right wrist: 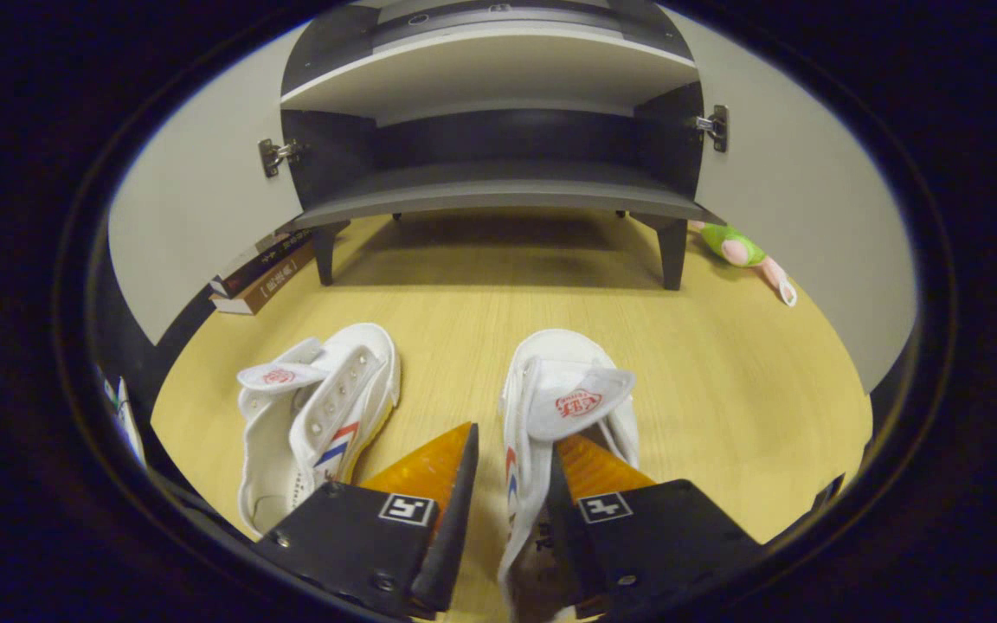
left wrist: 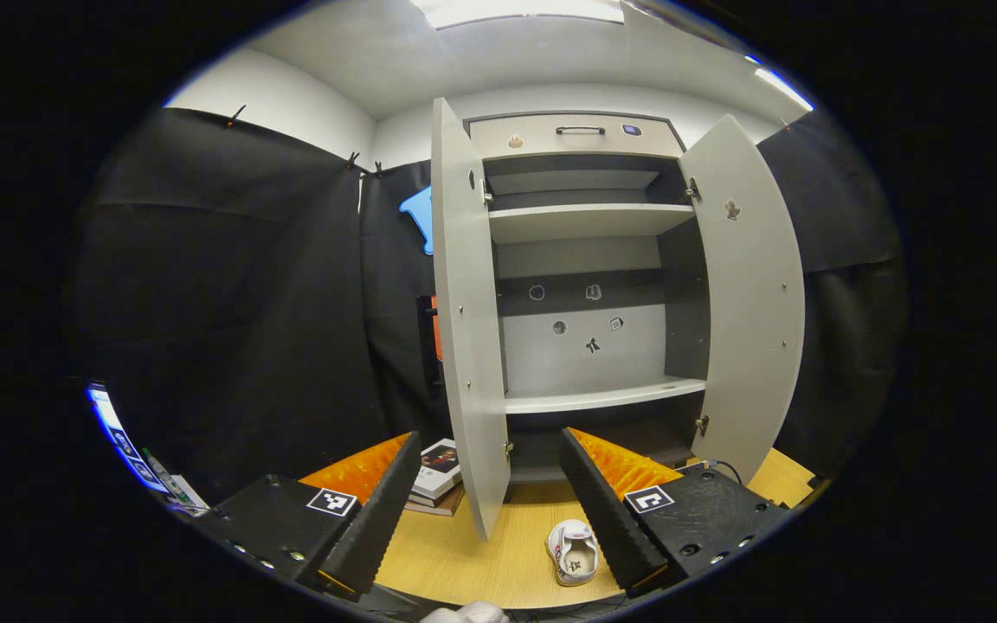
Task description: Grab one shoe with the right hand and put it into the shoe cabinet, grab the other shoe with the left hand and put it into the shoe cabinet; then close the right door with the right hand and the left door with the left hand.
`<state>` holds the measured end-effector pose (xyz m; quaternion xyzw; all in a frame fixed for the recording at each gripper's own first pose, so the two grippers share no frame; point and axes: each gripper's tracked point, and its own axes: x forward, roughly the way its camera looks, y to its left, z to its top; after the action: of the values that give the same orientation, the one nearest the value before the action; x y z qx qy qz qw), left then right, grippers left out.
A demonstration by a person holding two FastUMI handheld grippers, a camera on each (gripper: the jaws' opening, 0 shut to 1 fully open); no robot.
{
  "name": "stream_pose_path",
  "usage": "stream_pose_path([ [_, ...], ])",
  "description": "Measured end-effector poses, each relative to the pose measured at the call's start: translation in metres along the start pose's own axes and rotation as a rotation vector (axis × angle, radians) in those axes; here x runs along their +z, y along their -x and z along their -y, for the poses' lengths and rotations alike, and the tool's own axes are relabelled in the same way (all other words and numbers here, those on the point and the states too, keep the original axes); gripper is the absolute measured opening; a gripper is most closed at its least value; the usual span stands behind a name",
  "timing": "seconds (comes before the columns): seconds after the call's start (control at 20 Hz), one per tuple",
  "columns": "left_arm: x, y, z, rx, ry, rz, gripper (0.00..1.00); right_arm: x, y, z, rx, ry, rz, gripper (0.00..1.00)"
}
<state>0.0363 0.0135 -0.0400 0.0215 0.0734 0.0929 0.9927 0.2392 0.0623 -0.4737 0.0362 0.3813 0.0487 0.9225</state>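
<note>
Ahead of the right gripper (right wrist: 511, 484) stands the shoe cabinet (right wrist: 498, 186); one shoe (right wrist: 563, 407) lies between its fingers, the other shoe (right wrist: 317, 415) to its left.

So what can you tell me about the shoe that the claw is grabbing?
The shoe is white, cloth by the look of it, with a strap across the top carrying a red mark and red and blue stripes on its side. It lies on the wooden floor, toe toward the cabinet. The right claw pinches one side wall near the heel.

Bright ceiling panel (left wrist: 516, 10) overhead; sharp focus; edges bow strongly.
</note>
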Motion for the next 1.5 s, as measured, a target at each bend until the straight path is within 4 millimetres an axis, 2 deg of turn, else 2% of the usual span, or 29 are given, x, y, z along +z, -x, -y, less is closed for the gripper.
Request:
stream_pose_path([
  [0.05,-0.004,-0.004,0.002,0.006,0.001,-0.011,0.96,-0.004,-0.001,0.0,0.012,-0.02,-0.023,0.37],
  [0.1,-0.006,-0.007,0.004,0.01,0.004,-0.014,0.96,-0.002,-0.005,-0.002,0.032,-0.048,-0.029,0.19],
  [0.2,-0.006,-0.012,0.006,0.021,0.009,-0.017,0.96,-0.004,-0.006,0.0,0.046,-0.054,-0.036,0.1],
  [0.3,-0.007,-0.014,0.011,0.02,0.019,-0.021,0.96,-0.002,0.001,0.001,0.074,-0.079,-0.063,0.06],
  [0.35,-0.007,-0.015,0.012,0.021,0.019,-0.022,1.0,0.002,0.004,0.003,0.083,-0.087,-0.071,0.05],
  [0.4,-0.006,-0.016,0.013,0.024,0.018,-0.02,0.96,0.009,0.009,0.006,0.085,-0.081,-0.071,0.05],
  [0.55,-0.005,-0.017,0.018,0.015,0.025,-0.01,0.96,0.031,0.031,0.009,0.087,-0.058,-0.031,0.05],
  [0.65,-0.004,-0.015,0.02,0.008,0.021,-0.006,1.0,0.053,0.053,0.009,0.085,-0.027,0.014,0.05],
  [0.75,-0.008,-0.014,0.022,-0.002,0.023,-0.003,1.0,0.086,0.079,0.005,0.088,0.005,0.081,0.05],
  [0.8,-0.01,-0.013,0.023,-0.008,0.025,-0.005,0.96,0.105,0.094,0.0,0.101,0.009,0.12,0.05],
  [0.9,-0.015,-0.01,0.026,-0.012,0.027,-0.011,1.0,0.145,0.122,-0.006,0.109,0.021,0.197,0.05],
  [1.05,-0.021,-0.006,0.028,-0.023,0.034,-0.016,1.0,0.207,0.159,-0.017,0.118,0.045,0.309,0.05],
  [1.1,-0.024,-0.005,0.029,-0.027,0.039,-0.017,0.96,0.227,0.169,-0.019,0.123,0.048,0.344,0.05],
  [1.25,-0.03,-0.002,0.031,-0.031,0.057,-0.024,0.96,0.288,0.187,-0.021,0.11,0.058,0.435,0.05],
  [1.35,-0.032,-0.001,0.03,-0.027,0.065,-0.026,0.96,0.325,0.193,-0.022,0.093,0.065,0.491,0.05],
  [1.4,-0.032,0.001,0.029,-0.023,0.069,-0.027,1.0,0.343,0.193,-0.021,0.08,0.071,0.509,0.05],
  [1.5,-0.033,0.001,0.029,-0.017,0.074,-0.028,0.96,0.378,0.199,-0.019,0.067,0.079,0.56,0.05],
])
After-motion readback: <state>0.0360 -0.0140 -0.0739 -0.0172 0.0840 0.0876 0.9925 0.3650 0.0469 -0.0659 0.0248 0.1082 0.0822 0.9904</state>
